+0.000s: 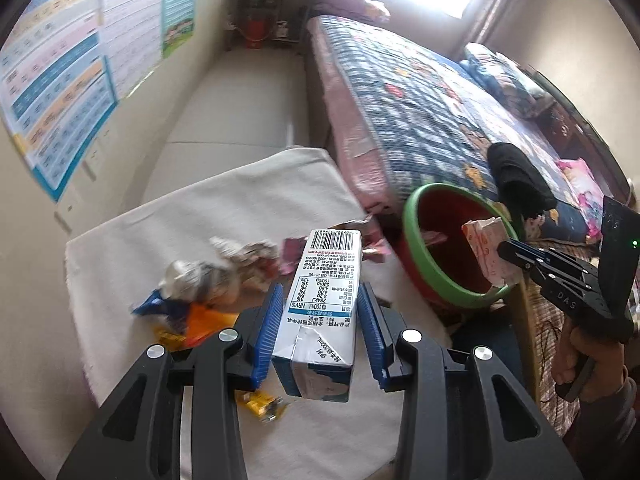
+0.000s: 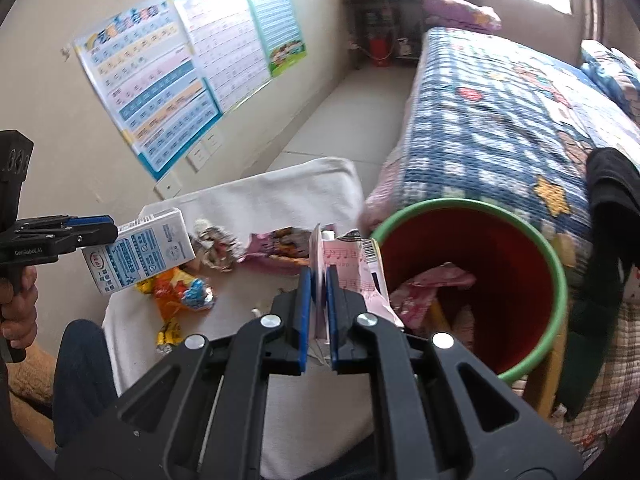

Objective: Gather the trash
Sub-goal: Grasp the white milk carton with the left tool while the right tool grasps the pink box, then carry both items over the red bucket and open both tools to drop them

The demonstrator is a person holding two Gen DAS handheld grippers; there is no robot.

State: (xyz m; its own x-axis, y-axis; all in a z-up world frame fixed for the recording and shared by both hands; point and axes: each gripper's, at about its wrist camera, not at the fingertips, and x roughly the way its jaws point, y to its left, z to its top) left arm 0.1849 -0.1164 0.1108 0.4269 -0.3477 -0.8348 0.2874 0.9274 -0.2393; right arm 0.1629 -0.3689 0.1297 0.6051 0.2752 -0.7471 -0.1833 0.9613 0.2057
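Beside one bed, one red bin with one pink wrapper inside; two tools aloft: left tool clamps one blue-white carton, right tool pinches one flattened pink carton.

Both handheld grippers are matte black with blue ribbed pads and round silver screws at the linkage pivots: the left gripper and the right gripper. White lettering marks their sides, and a green light glows behind the right gripper's jaws. A grey sleeve shows behind its handle.
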